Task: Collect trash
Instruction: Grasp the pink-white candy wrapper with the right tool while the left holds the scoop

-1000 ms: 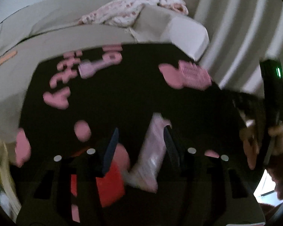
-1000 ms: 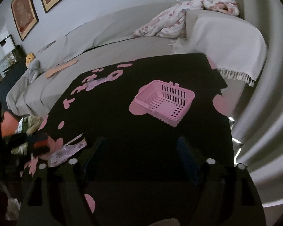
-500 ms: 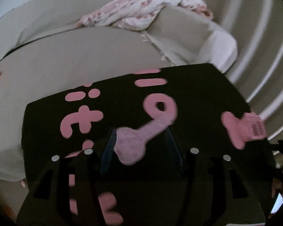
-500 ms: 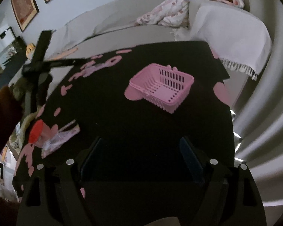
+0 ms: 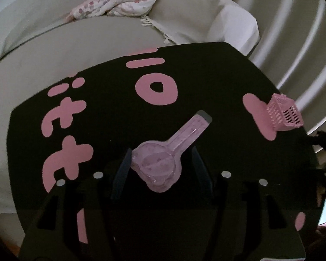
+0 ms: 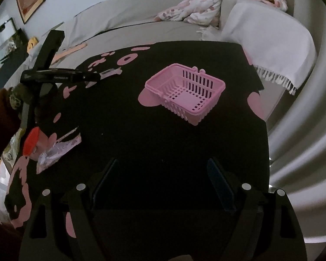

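Lilac plastic scoop [image 5: 163, 156] lies between the opening, non-gripping left gripper [image 5: 160, 169] jaws at lower centre; right gripper [image 6: 163, 180] gapes wide, empty.

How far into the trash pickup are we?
Done: nothing; the pink basket is empty. In hand: left gripper, fingers opening, brackets the clear plastic scoop on the table. Left: the scoop, the red cap, the crumpled wrapper. Right gripper is open and idle.
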The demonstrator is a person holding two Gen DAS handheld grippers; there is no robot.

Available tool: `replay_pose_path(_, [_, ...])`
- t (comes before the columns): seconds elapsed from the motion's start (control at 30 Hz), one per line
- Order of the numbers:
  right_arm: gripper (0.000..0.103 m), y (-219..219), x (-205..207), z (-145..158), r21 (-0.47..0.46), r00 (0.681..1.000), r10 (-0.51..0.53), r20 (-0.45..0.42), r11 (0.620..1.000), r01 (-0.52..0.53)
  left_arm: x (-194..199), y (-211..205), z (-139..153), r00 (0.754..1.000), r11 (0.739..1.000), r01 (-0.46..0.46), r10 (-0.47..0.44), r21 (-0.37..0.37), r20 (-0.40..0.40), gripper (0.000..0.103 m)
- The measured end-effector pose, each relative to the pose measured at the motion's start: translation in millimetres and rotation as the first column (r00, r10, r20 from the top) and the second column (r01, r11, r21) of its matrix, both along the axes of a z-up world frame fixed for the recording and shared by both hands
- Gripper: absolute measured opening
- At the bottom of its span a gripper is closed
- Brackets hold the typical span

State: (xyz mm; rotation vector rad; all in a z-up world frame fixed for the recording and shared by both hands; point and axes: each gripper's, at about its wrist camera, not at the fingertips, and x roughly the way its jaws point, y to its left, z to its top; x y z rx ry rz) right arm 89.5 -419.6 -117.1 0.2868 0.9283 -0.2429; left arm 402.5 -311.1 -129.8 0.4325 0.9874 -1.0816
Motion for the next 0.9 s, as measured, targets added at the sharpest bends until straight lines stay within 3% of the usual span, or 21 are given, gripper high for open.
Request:
replay_pose_path(0.17, [0.080, 4, 2, 0, -0.025, 1.000, 0.011, -0.025, 1.000, -0.012, -10, -1, 0, 0.996, 0.997, -0.042, 0.037, 0.065, 0.078, 0.047])
replay_pose_path(0.33, [0.079, 17, 9, -1, -0.090, 0.996, -0.007, -0.090, 0.996, -0.002, -21, 24, 9, 0.991, 0.990, -0.125, 0.120, 0.061, 0.066, 0.047])
replay_pose_path(0.47, [0.079, 39, 8, 1, -0.094, 0.996, 0.042, -0.077, 0.994, -0.049, -28, 69, 32, 0.952, 0.951, -0.306, 0.305, 0.042, 0.011, 0.047])
replay_pose_path(0.67, [0.079, 91, 20, 8, 0.001, 0.991, 0.137, -0.007, 0.991, -0.137, -69, 121, 73, 0.896, 0.901, -0.432, 0.434, -0.040, 0.095, 0.047])
replay_pose_path(0.83, [0.079, 132, 41, 12, 0.013, 0.985, 0.167, 0.037, 0.986, -0.168, -103, 168, 81, 0.834, 0.837, -0.539, 0.546, -0.090, 0.082, 0.047])
replay_pose_path(0.9, [0.079, 141, 53, 9, 0.030, 0.985, 0.169, 0.034, 0.985, -0.170, -113, 179, 78, 0.822, 0.824, -0.559, 0.565, -0.090, 0.069, 0.047])
